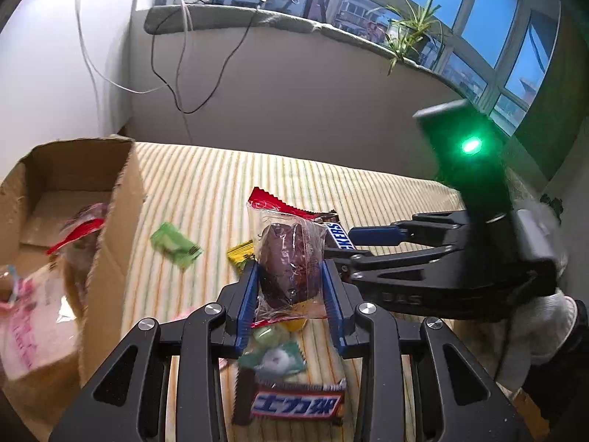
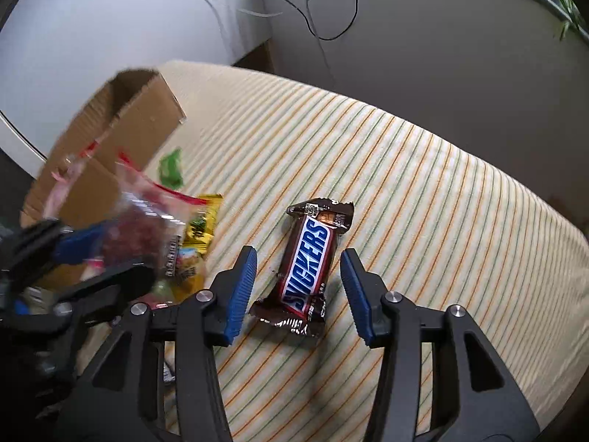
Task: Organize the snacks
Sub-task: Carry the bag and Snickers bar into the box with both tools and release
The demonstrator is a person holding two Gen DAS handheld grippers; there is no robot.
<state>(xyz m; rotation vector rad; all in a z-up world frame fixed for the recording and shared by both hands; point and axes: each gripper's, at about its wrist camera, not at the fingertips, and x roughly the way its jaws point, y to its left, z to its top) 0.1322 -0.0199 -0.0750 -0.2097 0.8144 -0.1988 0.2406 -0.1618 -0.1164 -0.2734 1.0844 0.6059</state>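
Left gripper [image 1: 291, 287] pinches clear-wrapped brown pastry [image 1: 289, 261]; right gripper [image 2: 298, 287] spread around Snickers bar [image 2: 307, 267], pads clear of it.
Box [image 1: 110, 221] on the left, contents blurred. Candy under left gripper partly hidden. Striped cloth [image 2: 423, 191] bare to the right, up to its far edge.

Brown Snickers bar [image 2: 307, 269], striped cloth [image 2: 423, 191]

"SNICKERS" in white-on-blue reads clearly on the brown mini bar [image 2: 307, 269] lying on the striped cover. A second bar wrapper [image 1: 294, 403] nearer the left camera carries the same blue logo panel in Chinese characters. The pink print on the bag [image 1: 29, 335] in the cardboard box is too blurred to read.
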